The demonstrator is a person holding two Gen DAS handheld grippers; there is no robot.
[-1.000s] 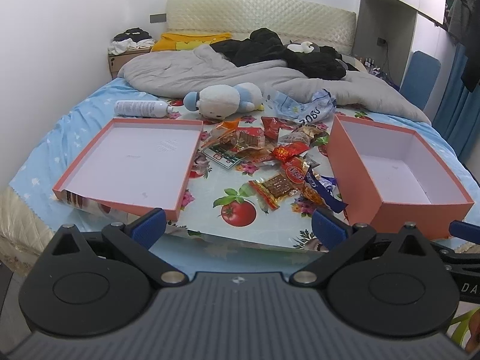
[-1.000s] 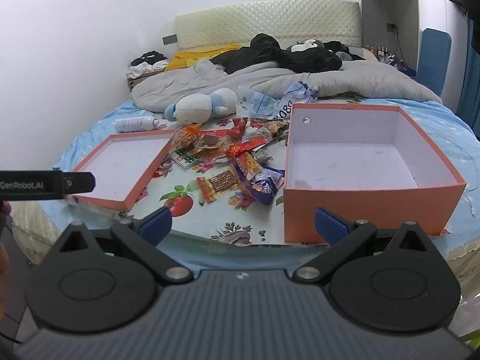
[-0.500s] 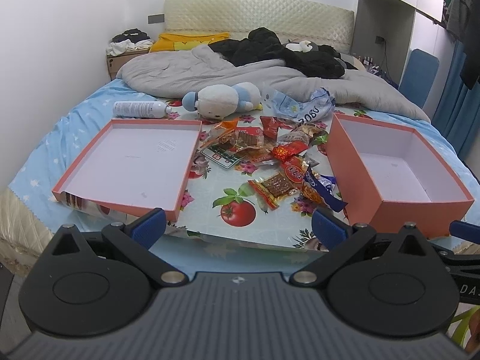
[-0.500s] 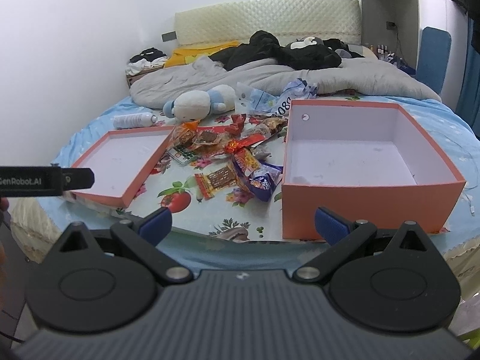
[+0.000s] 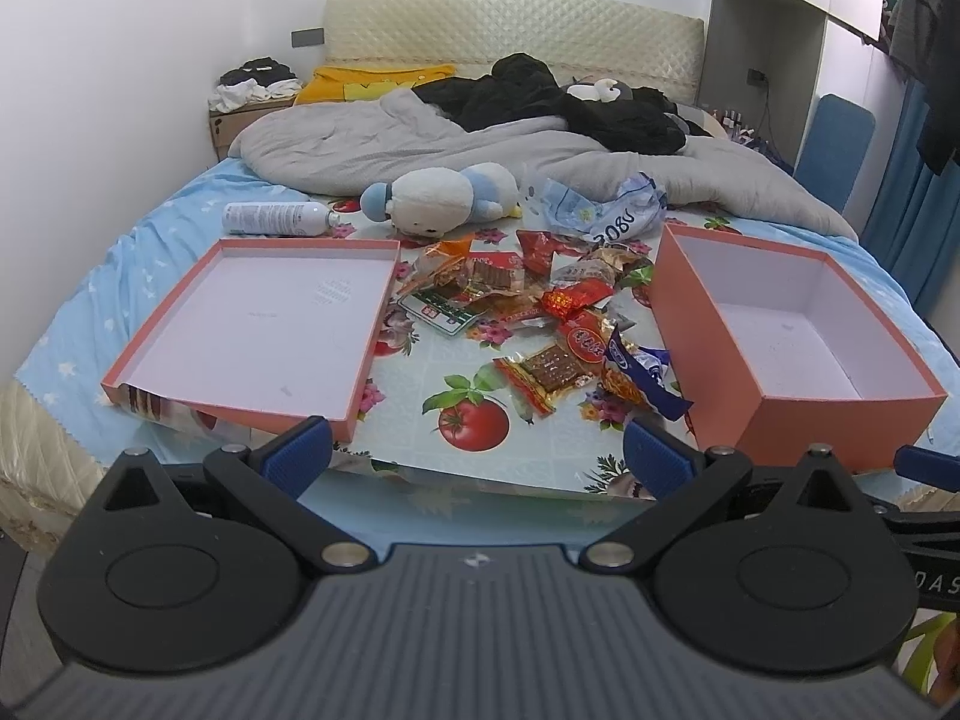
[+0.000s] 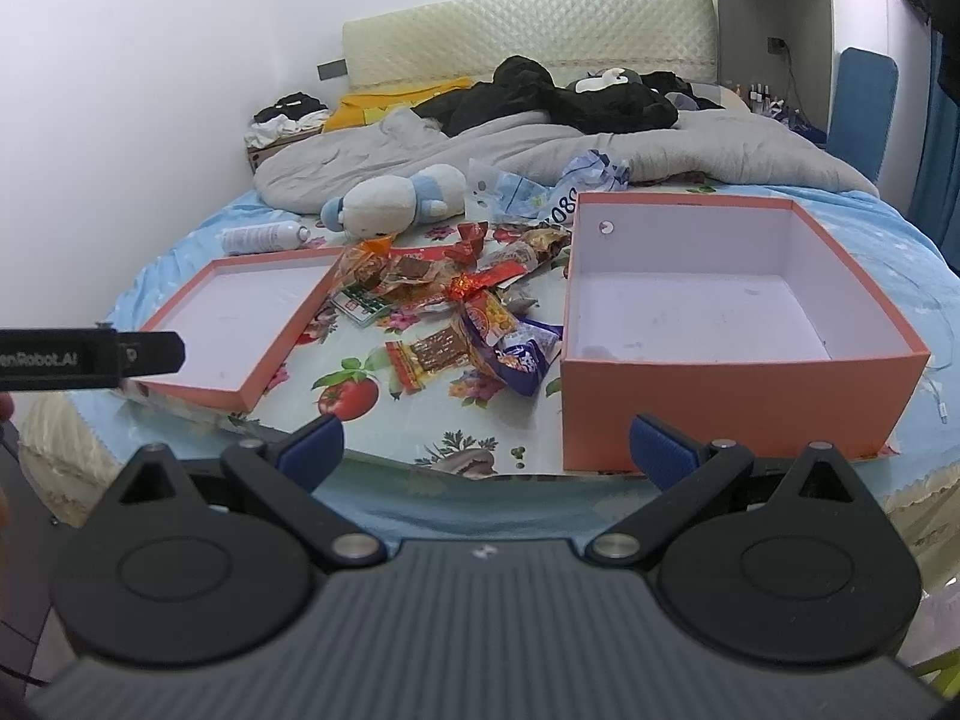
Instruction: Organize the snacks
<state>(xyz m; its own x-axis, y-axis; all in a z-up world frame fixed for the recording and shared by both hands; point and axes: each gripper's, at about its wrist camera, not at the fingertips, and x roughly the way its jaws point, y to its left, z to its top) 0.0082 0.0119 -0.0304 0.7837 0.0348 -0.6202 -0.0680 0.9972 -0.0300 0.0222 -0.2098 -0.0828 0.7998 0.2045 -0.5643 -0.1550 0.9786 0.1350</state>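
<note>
A pile of wrapped snacks [image 5: 528,306] lies on a tomato-print cloth in the middle of the bed; it also shows in the right wrist view [image 6: 456,312]. An empty deep orange box [image 5: 786,330] stands to its right and shows large in the right wrist view [image 6: 720,324]. A shallow orange lid [image 5: 264,324] lies to the left, also in the right wrist view [image 6: 240,324]. My left gripper [image 5: 477,456] is open and empty, short of the bed's front edge. My right gripper [image 6: 486,447] is open and empty, in front of the deep box.
A plush toy [image 5: 444,201], a white spray can [image 5: 273,219] and a crumpled blue-white bag [image 5: 600,213] lie behind the snacks. A grey duvet [image 5: 480,144] and dark clothes cover the far half. A blue chair [image 5: 840,144] stands at the right.
Both grippers have drifted slightly; the scene shifts a little in both views. Nothing on the bed has moved. Both stay open.
</note>
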